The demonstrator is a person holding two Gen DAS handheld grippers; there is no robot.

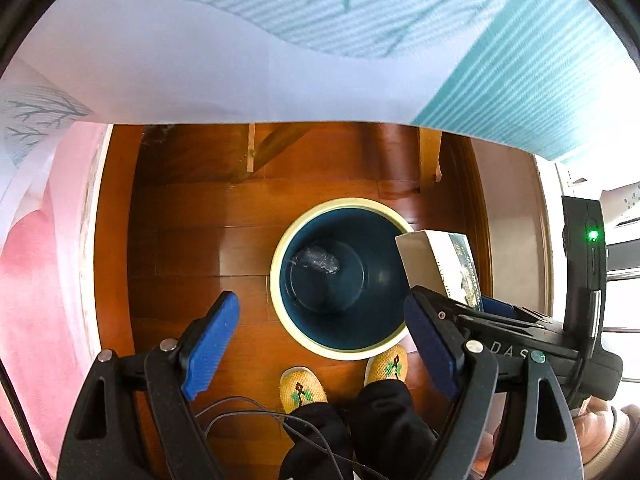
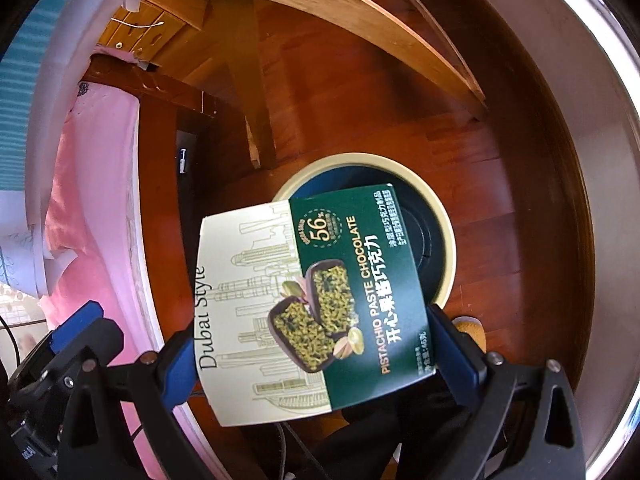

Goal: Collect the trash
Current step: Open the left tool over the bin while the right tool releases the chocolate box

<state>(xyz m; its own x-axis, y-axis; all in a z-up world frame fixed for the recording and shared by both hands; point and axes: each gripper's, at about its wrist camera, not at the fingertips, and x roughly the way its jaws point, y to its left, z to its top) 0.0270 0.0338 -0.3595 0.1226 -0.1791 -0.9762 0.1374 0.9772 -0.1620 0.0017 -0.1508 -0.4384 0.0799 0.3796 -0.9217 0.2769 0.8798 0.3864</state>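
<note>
On the wooden floor (image 1: 192,248) we see the dark bin (image 1: 344,276) with crumpled plastic wrap (image 1: 318,261) at its bottom, our right claw (image 2: 316,344) clenched across the chocolate box (image 2: 312,312), long axis crosswise, over its rim, while our left claw (image 1: 320,340) hangs released, empty.

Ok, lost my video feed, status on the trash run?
Left gripper open, empty. Right gripper shut on green-and-cream chocolate box, over dark-blue cream-rimmed bin. Nothing in the way.
</note>
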